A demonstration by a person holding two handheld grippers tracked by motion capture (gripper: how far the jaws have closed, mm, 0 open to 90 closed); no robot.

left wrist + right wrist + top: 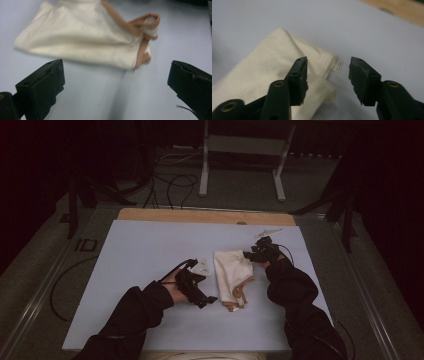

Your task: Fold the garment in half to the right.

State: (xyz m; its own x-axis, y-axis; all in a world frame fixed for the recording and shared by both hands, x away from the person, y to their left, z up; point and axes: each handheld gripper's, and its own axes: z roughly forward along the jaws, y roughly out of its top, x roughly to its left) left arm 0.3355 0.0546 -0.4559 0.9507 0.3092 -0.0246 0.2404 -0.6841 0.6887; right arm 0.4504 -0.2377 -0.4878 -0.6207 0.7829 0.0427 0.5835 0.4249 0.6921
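A folded cream cloth point(231, 272) with a tan trim point(239, 296) at its near end lies in the middle of a pale blue sheet point(150, 250). My left gripper point(204, 284) is just left of the cloth, low over the sheet. In the left gripper view its jaws stand wide open around bare sheet point(116, 75), and the cloth point(82, 37) lies a little beyond them. My right gripper point(248, 254) is at the cloth's far right corner. In the right gripper view it is open point(328, 65) over the cloth's edge point(262, 70), near a small white label point(337, 65).
A small white piece point(202, 267) lies beside the left gripper, and a white strip point(270, 232) lies at the sheet's far right. A wooden board edge point(200, 215) runs along the back. Beyond it are cables point(172, 182) and a metal stand point(240, 150) on the floor.
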